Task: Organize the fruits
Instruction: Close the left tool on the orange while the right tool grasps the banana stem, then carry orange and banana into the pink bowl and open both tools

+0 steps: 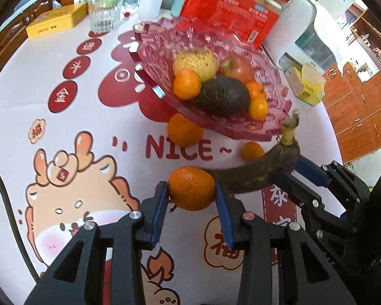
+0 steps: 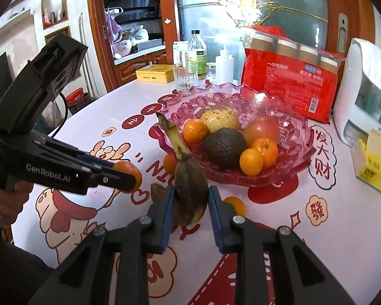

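Clamping a round orange tangerine [image 1: 191,188] between its blue pads, the left gripper [image 1: 192,198] is seen low in the left wrist view, the fruit pressed on both sides by the pads. Just to the right, a dark, browned banana with a yellowish stem [image 1: 264,167] is grasped near its stem end by the right gripper [image 1: 292,170], its tip lying right behind the held tangerine. In the right wrist view the banana [image 2: 190,190] is pinched between the blue pads of the right gripper [image 2: 190,200], stem pointing up and away. Beyond both tools a pink faceted glass fruit bowl [image 1: 241,124] is set on the white tablecloth printed with red cartoon figures [image 1: 89,106]. In it a dark green avocado [image 1: 222,95], a yellow netted melon [image 1: 194,62], a red apple [image 1: 237,68] and several small oranges are gathered. Two loose oranges [image 1: 184,129] are left on the cloth beside the bowl's foot.
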`<act>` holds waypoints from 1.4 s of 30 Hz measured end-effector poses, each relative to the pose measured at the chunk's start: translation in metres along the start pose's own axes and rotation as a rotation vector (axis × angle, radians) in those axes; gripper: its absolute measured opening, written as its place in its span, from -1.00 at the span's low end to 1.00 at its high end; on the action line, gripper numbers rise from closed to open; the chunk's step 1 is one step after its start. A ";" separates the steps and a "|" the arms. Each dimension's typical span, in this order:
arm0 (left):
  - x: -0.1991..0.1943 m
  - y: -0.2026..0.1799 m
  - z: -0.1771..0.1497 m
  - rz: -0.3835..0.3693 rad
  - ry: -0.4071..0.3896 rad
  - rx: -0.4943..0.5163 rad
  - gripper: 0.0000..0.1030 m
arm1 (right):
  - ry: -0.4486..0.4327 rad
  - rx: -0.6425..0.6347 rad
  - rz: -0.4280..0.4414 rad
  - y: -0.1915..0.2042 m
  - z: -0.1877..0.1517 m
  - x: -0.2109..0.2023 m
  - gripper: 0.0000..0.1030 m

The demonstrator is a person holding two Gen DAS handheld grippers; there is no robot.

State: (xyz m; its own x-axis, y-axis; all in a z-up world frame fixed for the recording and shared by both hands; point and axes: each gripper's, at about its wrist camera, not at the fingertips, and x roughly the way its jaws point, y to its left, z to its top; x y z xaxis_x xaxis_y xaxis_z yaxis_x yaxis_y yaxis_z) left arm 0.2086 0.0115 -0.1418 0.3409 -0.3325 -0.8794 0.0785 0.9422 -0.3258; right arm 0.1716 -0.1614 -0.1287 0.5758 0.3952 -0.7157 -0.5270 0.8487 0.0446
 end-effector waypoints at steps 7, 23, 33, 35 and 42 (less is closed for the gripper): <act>-0.017 0.003 0.009 0.003 -0.056 0.001 -0.30 | -0.003 -0.029 -0.009 0.009 0.007 -0.007 -0.51; -0.046 0.007 0.019 -0.008 -0.145 0.016 -0.30 | -0.014 -0.073 -0.005 0.023 0.025 -0.025 -0.53; -0.058 0.015 0.039 0.010 -0.218 0.009 -0.30 | -0.079 -0.095 0.037 0.025 0.056 -0.049 -0.53; -0.060 0.016 0.045 0.012 -0.235 0.011 -0.30 | -0.097 -0.082 0.039 0.021 0.063 -0.053 -0.53; -0.065 0.014 0.070 0.017 -0.278 0.022 -0.30 | -0.155 0.000 0.044 -0.006 0.083 -0.057 -0.58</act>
State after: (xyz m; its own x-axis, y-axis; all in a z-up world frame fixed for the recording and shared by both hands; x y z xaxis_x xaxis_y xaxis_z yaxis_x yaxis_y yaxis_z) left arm 0.2531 0.0494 -0.0647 0.5865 -0.2949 -0.7544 0.0899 0.9493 -0.3012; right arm 0.1937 -0.1601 -0.0303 0.6420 0.4813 -0.5968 -0.5535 0.8296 0.0736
